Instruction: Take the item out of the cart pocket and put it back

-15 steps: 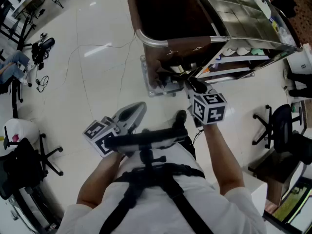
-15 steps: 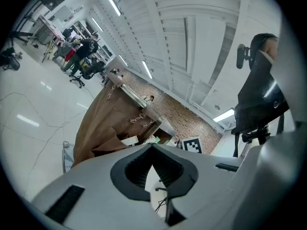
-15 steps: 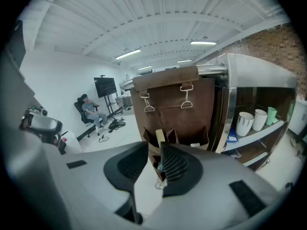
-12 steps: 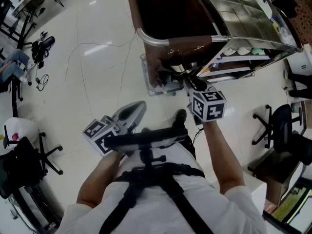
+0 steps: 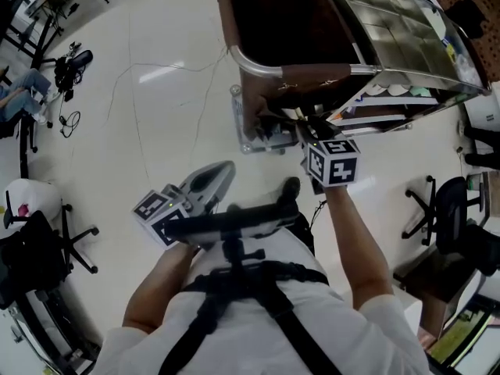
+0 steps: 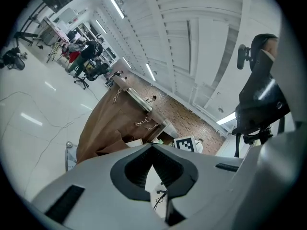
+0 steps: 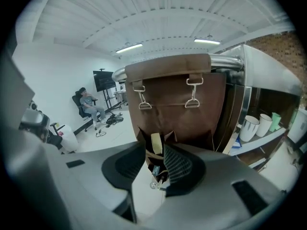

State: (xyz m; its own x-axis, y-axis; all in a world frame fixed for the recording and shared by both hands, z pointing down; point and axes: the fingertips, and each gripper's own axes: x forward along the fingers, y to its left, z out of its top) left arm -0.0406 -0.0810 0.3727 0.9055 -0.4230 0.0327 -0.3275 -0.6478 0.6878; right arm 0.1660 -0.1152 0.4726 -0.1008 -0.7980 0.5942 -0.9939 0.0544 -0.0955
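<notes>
The right gripper [image 7: 154, 151] is tipped downward at the near end of the cart [image 5: 251, 61]. Its jaws stand partway apart around a pale flat item [image 7: 156, 142]. The pads seem to press on the item's sides, though the wide-angle view leaves the contact hard to confirm. The item stands upright at the mouth of the brown pocket [image 7: 192, 135], its top clear of the fabric and its lower part down inside. The pocket hangs on the brown bag [image 7: 177, 92], below two straps with metal clips [image 7: 139, 102]. To the right of the bag, white cups [image 7: 249, 127] stand on a cart shelf. The left gripper [image 6: 152, 148] is held level near the person's body, well apart from the cart. Its jaws are together at the tips with nothing between them. Far off to the left a person [image 7: 88, 103] sits in a chair.
</notes>
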